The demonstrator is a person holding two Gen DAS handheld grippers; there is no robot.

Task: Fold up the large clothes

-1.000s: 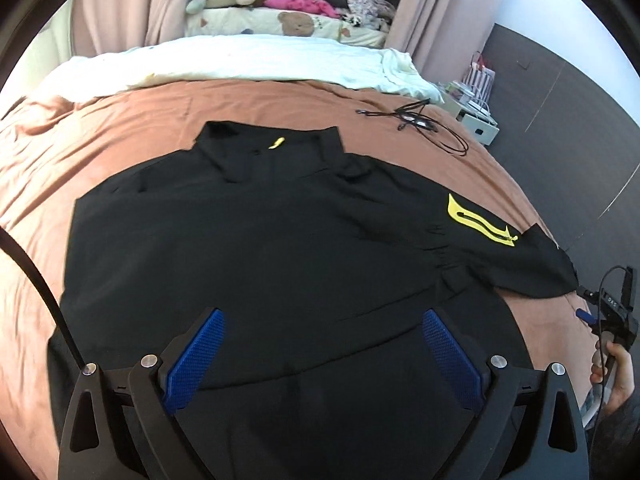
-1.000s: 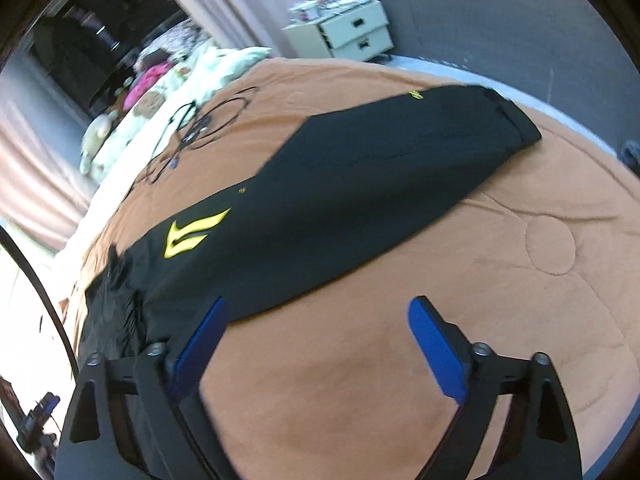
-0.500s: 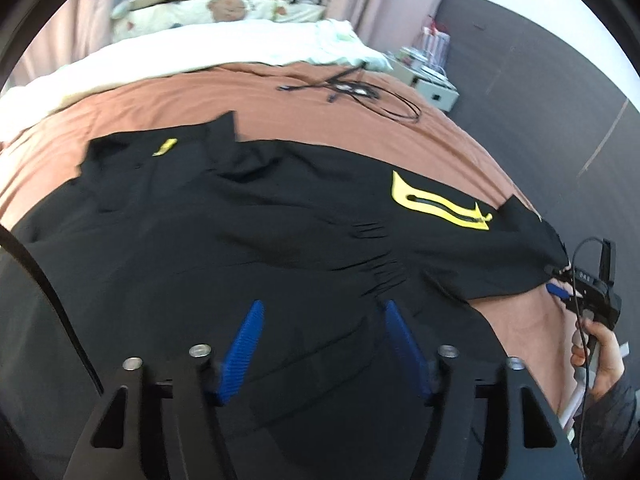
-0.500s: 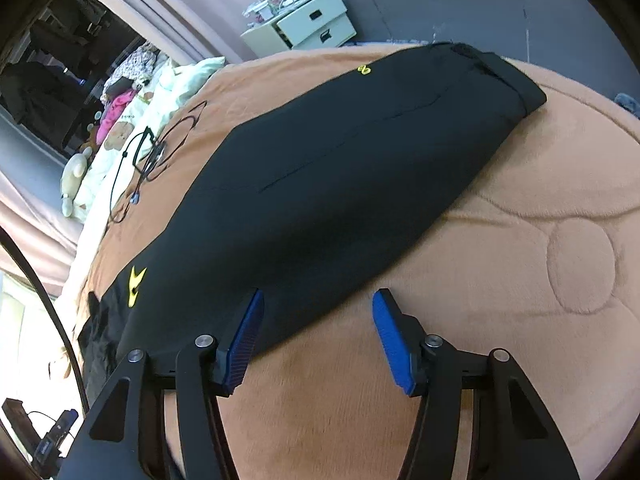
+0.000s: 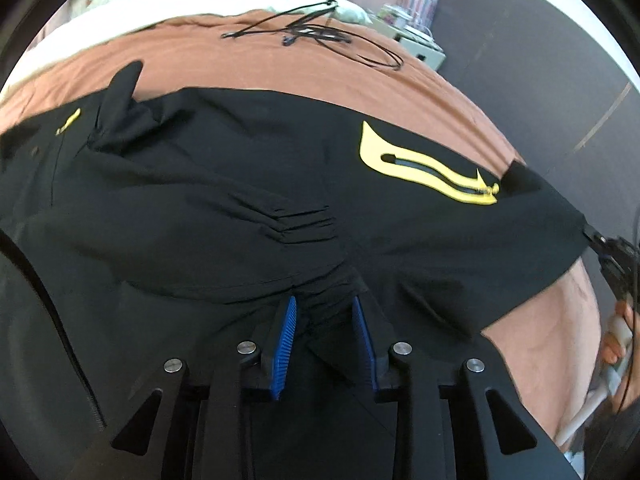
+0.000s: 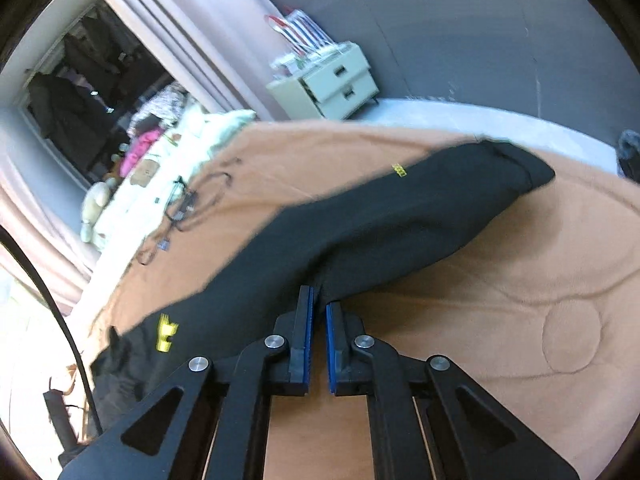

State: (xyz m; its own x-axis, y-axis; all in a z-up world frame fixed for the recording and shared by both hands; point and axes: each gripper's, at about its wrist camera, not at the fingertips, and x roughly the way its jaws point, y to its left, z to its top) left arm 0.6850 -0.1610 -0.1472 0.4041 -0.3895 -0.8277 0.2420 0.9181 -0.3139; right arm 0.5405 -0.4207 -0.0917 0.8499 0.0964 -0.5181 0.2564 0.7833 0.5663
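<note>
A large black jacket (image 5: pixel 224 184) with a yellow chest logo (image 5: pixel 424 168) lies spread on a brown bedspread (image 5: pixel 304 68). My left gripper (image 5: pixel 325 308) is shut on a bunch of the jacket's fabric near the armpit, the cloth gathered between the blue pads (image 5: pixel 285 340). In the right wrist view my right gripper (image 6: pixel 318 300) is shut on the near edge of the jacket's long black sleeve (image 6: pixel 400 216), which stretches away to its cuff (image 6: pixel 524 164). The right gripper also shows at the sleeve end in the left wrist view (image 5: pixel 612 248).
Black cables (image 5: pixel 320 36) lie on the bedspread beyond the jacket. White bedding with stuffed toys (image 6: pixel 132 184) sits at the head of the bed. A small drawer cabinet (image 6: pixel 336 84) stands by the grey wall. Bare bedspread (image 6: pixel 520 304) lies right of the sleeve.
Both grippers went from wide open to shut. The left moved in and pinched jacket fabric near the armpit. The right closed on the sleeve's near edge, and the sleeve now lifts slightly.
</note>
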